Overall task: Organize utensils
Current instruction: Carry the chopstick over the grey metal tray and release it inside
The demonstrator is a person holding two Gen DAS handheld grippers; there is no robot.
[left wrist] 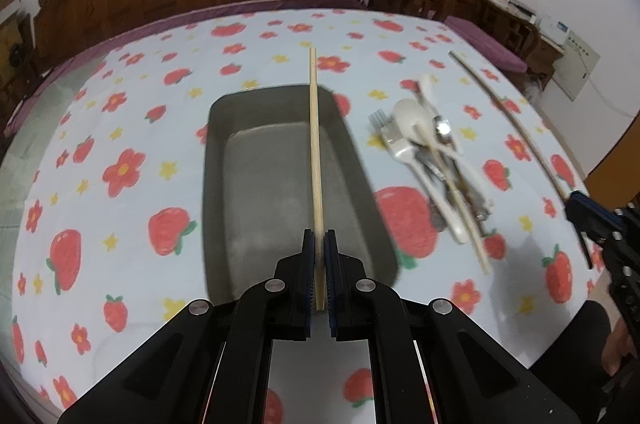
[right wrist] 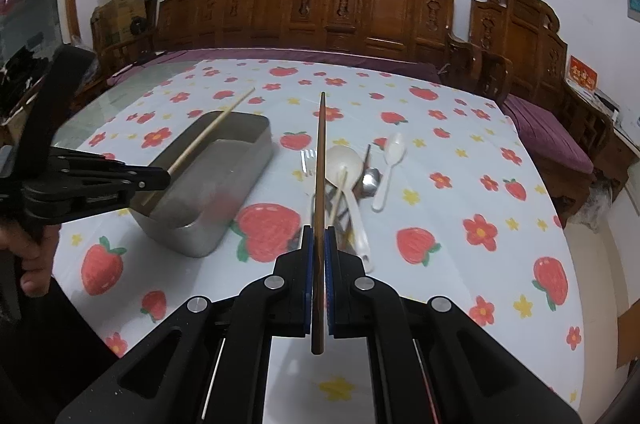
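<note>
My left gripper (left wrist: 319, 238) is shut on a pale wooden chopstick (left wrist: 315, 144) and holds it lengthwise above the grey metal tray (left wrist: 256, 192). My right gripper (right wrist: 319, 234) is shut on a dark brown chopstick (right wrist: 319, 164) and holds it above the pile of utensils (right wrist: 352, 184): white plastic spoons, a white fork, metal pieces and another pale chopstick. The pile also shows in the left wrist view (left wrist: 432, 152), to the right of the tray. In the right wrist view the left gripper (right wrist: 160, 180) hovers over the tray (right wrist: 208, 184) with the pale chopstick (right wrist: 212, 132).
The table has a strawberry-and-flower cloth (left wrist: 120, 168). Carved wooden chairs (right wrist: 340, 12) line its far edge, with a purple cushioned bench (right wrist: 548, 132) at the right. The right gripper with the dark chopstick (left wrist: 516, 128) shows at the right of the left wrist view.
</note>
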